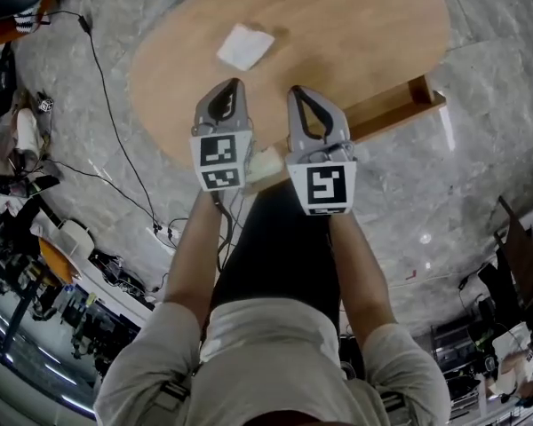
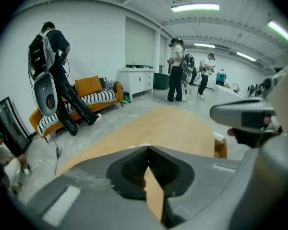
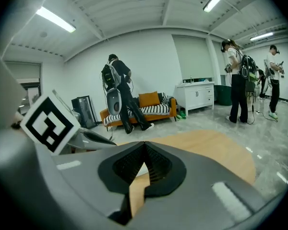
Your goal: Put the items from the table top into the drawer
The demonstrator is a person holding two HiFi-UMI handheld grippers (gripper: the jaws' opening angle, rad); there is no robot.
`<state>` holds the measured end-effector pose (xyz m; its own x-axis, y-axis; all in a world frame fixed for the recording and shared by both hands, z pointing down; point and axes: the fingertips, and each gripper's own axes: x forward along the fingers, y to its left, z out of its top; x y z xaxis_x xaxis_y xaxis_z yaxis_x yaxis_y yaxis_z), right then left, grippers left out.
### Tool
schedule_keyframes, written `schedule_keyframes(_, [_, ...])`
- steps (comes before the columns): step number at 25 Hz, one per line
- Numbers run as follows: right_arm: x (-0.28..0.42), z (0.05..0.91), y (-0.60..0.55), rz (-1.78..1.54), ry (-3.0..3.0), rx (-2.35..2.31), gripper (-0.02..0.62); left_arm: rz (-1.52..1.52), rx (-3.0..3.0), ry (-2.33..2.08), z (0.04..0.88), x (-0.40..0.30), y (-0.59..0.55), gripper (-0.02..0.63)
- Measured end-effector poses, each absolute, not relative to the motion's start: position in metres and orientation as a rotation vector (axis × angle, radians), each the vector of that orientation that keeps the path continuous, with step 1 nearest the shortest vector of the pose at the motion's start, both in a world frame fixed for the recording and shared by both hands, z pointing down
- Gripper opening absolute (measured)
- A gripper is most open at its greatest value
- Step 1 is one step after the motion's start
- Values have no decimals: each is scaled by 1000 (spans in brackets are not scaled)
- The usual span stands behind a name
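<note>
A white square pad (image 1: 244, 46) lies on the far left part of the oval wooden table (image 1: 355, 34). A second pale item (image 1: 265, 163) sits at the table's near edge, between my two grippers. An open wooden drawer (image 1: 407, 103) juts out under the table's right side. My left gripper (image 1: 234, 84) and my right gripper (image 1: 296, 90) hover side by side over the near edge, both shut on nothing. In the left gripper view the jaws (image 2: 147, 150) meet over the tabletop (image 2: 177, 123). In the right gripper view the jaws (image 3: 145, 145) are pressed together too.
Cables (image 1: 107, 105) trail across the grey stone floor left of the table, and equipment clutter (image 1: 27, 149) sits beyond them. An orange sofa (image 3: 149, 107), a white cabinet (image 3: 198, 96) and several standing people (image 3: 119, 92) lie beyond the table.
</note>
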<state>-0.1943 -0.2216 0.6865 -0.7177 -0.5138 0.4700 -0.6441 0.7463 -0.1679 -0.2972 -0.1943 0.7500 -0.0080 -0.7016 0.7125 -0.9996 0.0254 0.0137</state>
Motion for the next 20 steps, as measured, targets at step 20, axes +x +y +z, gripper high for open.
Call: schedule_keyframes(20, [-189,739,-215,523,-2432,916,6,1083,1693,-1440,910,-349,-201,99])
